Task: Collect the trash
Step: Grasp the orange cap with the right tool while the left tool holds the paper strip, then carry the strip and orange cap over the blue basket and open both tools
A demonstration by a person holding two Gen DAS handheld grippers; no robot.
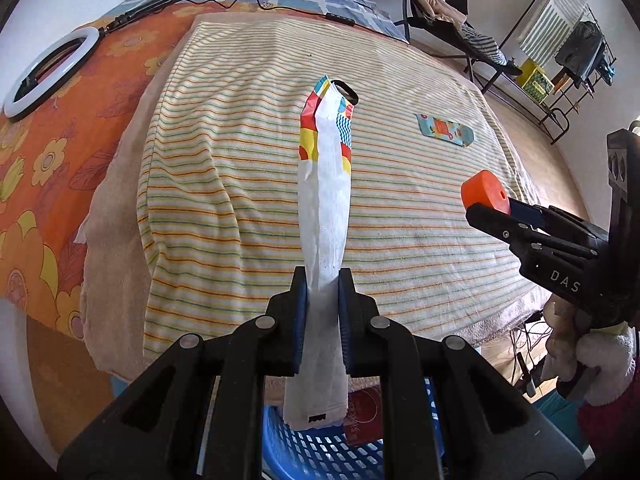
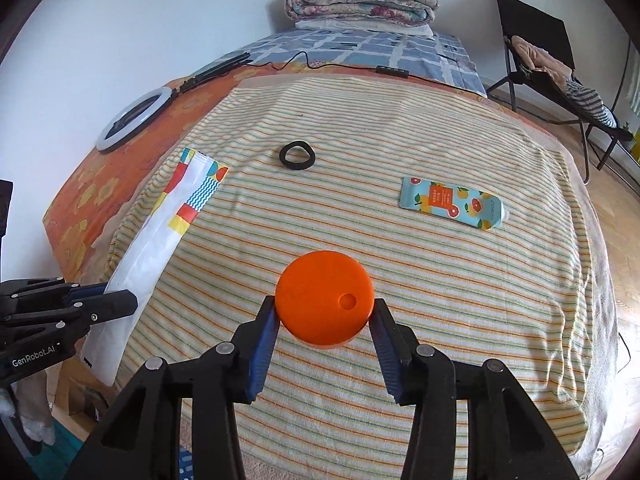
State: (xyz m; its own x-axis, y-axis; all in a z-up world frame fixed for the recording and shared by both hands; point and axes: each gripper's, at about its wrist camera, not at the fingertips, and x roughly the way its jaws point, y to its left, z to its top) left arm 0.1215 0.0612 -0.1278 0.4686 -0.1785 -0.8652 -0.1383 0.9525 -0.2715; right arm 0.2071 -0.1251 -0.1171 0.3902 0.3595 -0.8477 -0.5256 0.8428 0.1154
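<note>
My left gripper [image 1: 322,280] is shut on a long white paper bag [image 1: 326,184] with coloured patches at its far end; the bag hangs out over the striped towel [image 1: 400,220] and its near end dangles above a blue basket [image 1: 320,456]. In the right wrist view that bag [image 2: 160,236] runs down the left side into the left gripper [image 2: 120,300]. My right gripper [image 2: 324,312] is shut on a round orange lid [image 2: 325,304], lifted above the towel [image 2: 440,300]. The lid [image 1: 485,192] and right gripper [image 1: 492,210] also show at the right of the left wrist view.
A teal cream tube [image 2: 452,202] and a black hair band [image 2: 297,155] lie on the towel. A ring light [image 2: 134,122] and cable lie on the orange bedspread. A red packet [image 1: 366,416] lies in the basket. Black chair [image 2: 544,68] and drying rack [image 1: 568,48] stand right.
</note>
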